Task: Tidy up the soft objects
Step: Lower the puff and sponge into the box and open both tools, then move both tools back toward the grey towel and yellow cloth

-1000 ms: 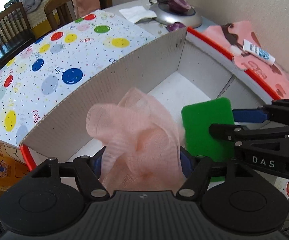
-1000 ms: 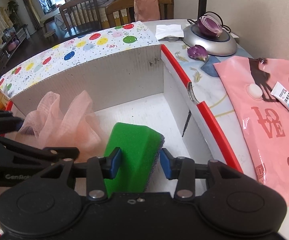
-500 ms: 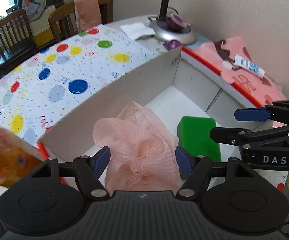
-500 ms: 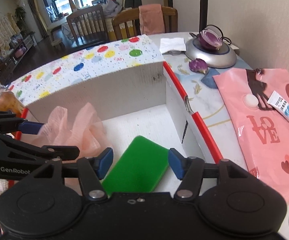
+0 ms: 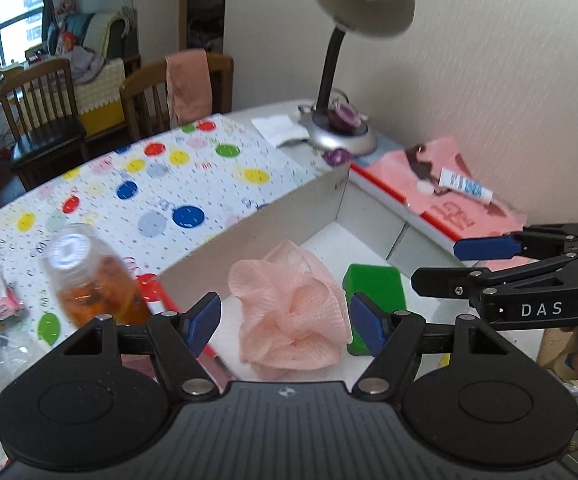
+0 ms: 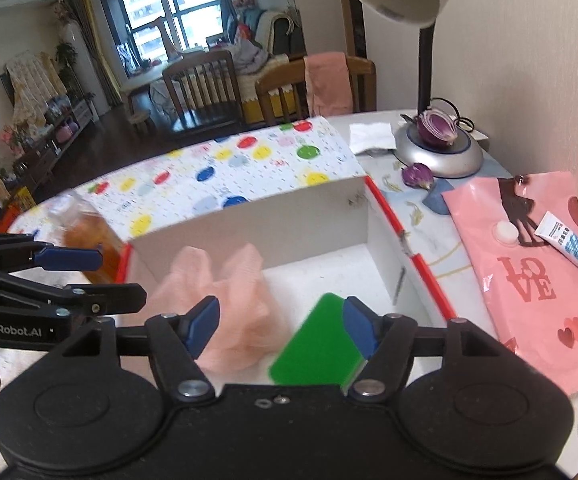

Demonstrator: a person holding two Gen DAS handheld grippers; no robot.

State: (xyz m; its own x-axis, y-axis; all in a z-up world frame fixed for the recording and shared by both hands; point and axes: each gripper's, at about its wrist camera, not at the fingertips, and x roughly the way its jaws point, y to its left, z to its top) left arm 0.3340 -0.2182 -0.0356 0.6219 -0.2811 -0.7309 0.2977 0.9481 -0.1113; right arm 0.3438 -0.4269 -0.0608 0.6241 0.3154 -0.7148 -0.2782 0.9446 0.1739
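Pink mesh pouf [image 5: 291, 320] sat on the white floor of the cardboard box [image 5: 249, 236] in the left wrist view, with the green sponge [image 5: 373, 284] just beside it, so both soft things were already stowed. The left gripper [image 5: 285, 320] was spread wide, holding nothing; a second earlier it had been clamped on the pouf.

Right wrist view: the right gripper [image 6: 279, 322] was splayed too, hanging above the sponge [image 6: 317, 344], which had been pinched upright a second before and now lay flat. Both views showed more room and lamp, so I'd guess both were pulling back.
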